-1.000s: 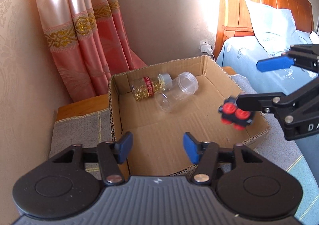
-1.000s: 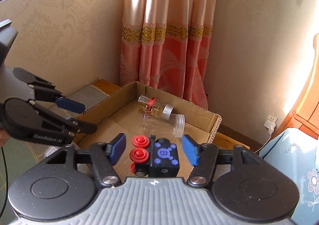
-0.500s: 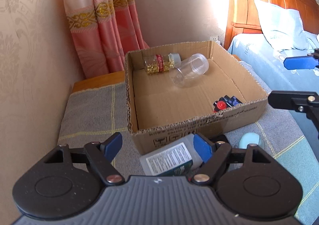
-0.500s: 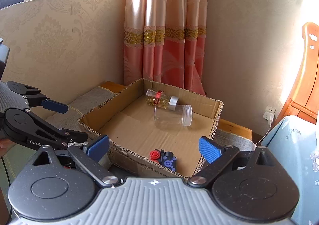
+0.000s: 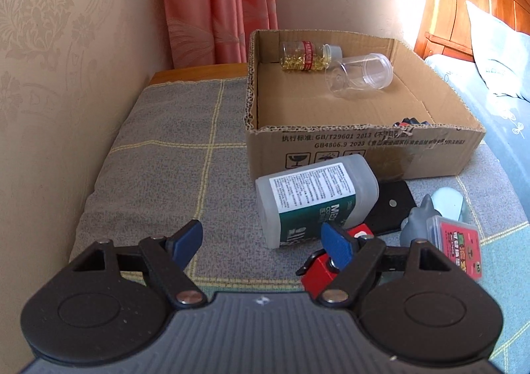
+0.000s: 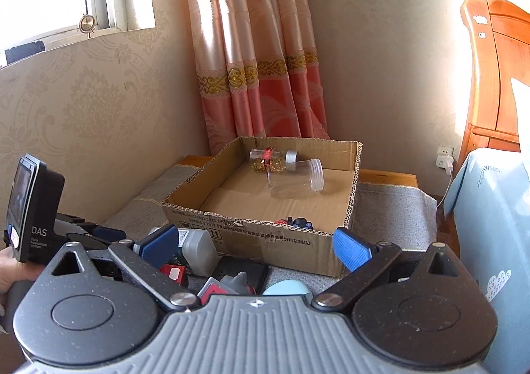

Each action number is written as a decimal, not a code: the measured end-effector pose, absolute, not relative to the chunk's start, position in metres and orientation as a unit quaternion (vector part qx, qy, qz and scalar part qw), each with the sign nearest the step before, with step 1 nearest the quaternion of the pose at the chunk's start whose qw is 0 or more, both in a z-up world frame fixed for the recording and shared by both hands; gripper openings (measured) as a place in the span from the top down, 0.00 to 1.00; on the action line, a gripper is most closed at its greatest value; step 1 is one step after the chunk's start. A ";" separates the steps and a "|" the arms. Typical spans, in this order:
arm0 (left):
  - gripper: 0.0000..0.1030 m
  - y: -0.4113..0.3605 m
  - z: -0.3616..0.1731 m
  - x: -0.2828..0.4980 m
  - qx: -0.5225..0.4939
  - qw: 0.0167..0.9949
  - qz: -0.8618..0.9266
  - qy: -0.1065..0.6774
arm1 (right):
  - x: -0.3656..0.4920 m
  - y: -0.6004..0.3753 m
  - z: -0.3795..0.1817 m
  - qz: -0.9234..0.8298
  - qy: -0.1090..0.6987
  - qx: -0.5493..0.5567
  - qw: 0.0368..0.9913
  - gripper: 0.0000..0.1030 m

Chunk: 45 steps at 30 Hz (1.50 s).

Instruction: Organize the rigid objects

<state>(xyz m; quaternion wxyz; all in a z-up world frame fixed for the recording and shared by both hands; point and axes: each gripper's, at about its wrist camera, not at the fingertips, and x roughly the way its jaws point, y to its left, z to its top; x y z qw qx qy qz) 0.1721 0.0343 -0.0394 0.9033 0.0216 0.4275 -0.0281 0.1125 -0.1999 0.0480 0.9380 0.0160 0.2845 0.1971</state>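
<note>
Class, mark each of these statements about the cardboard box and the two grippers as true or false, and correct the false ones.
1. The clear empty jar lies on its side inside the cardboard box. True.
2. The white bottle with the green label is in the box. False: it lies on the grey cloth in front of the box.
3. The left gripper is shut on something. False: it is open and holds nothing.
4. The right gripper is open. True.
</note>
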 end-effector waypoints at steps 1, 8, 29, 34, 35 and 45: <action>0.23 0.033 -0.041 0.171 0.023 0.902 -0.031 0.430 | 0.111 -0.199 0.048 0.198 0.285 0.015 0.938 0.00; 0.23 0.019 -0.050 0.148 0.042 0.891 -0.074 0.447 | 0.102 -0.189 0.042 0.198 0.299 -0.031 0.933 0.00; 0.41 -0.008 -0.070 0.127 0.110 0.866 -0.237 0.426 | 0.100 -0.185 0.016 0.195 0.349 -0.061 0.915 0.00; 0.43 -0.010 -0.070 0.129 0.119 0.865 -0.252 0.418 | 0.104 -0.184 0.011 0.197 0.379 -0.061 0.902 0.00; 0.43 -0.010 -0.070 0.129 0.120 0.864 -0.253 0.418 | 0.104 -0.183 0.010 0.197 0.383 -0.061 0.901 0.00; 0.51 -0.012 -0.064 0.126 0.126 0.864 -0.255 0.416 | 0.108 -0.175 0.001 0.177 0.412 -0.083 0.890 0.00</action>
